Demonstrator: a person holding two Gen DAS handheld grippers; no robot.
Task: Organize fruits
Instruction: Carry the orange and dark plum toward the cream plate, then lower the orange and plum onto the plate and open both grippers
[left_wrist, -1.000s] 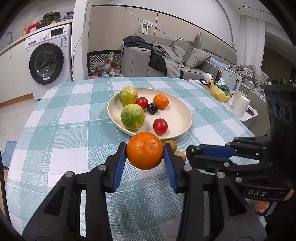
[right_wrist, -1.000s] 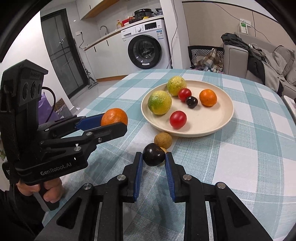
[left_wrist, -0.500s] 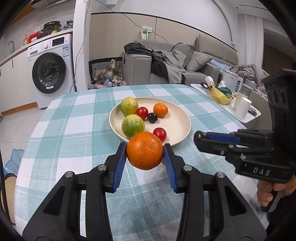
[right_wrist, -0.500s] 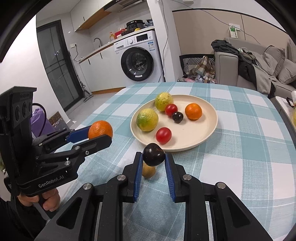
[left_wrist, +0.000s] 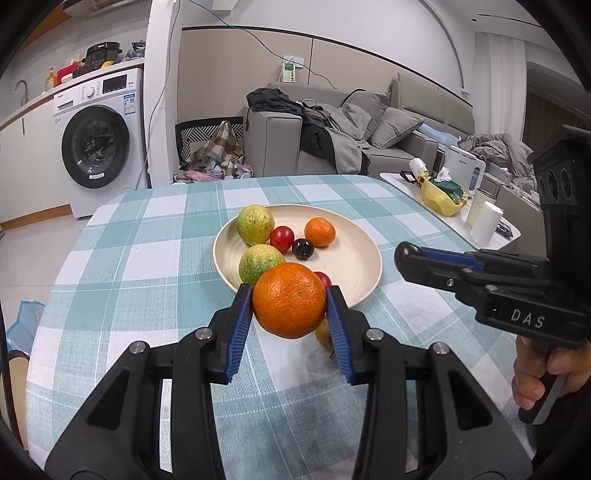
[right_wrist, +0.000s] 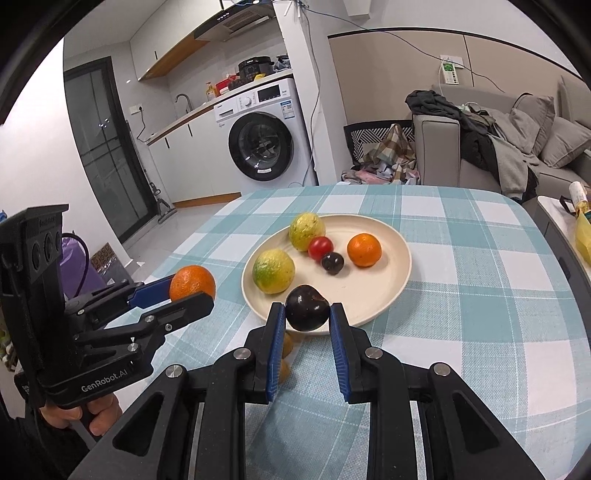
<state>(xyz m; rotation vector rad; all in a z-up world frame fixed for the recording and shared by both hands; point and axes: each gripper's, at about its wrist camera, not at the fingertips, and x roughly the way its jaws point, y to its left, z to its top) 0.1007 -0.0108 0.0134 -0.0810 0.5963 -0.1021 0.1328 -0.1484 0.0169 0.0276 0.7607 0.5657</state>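
Since one second ago I have lifted both claws away from the worktop (left_wrist: 122, 236), and the dark plum (right_wrist: 307, 308), which was low beside the small brown fruits, now hangs in the air in front of the near rim of the plate (right_wrist: 399, 280). My right claw (right_wrist: 307, 319) is pinching this plum between its blue pads. My left claw (left_wrist: 290, 308) is pinching the big orange (left_wrist: 289, 300), also raised, at 6 o'clock from the plate.

On the plate lie two green-yellow citrus fruits, one (right_wrist: 273, 270) at 9 o'clock and one (right_wrist: 306, 231) at 11 o'clock. Near the centre a red tomato (right_wrist: 320, 247) is just beside a small dark fruit (right_wrist: 332, 263), and a small orange (right_wrist: 364, 250) sits at 2 o'clock. A second red tomato (left_wrist: 324, 279) shows in the left wrist view, mostly hidden behind the big orange.

A small brown fruit (right_wrist: 283, 370) stays on the checked cloth under my right claw, partly hidden by the left pad.
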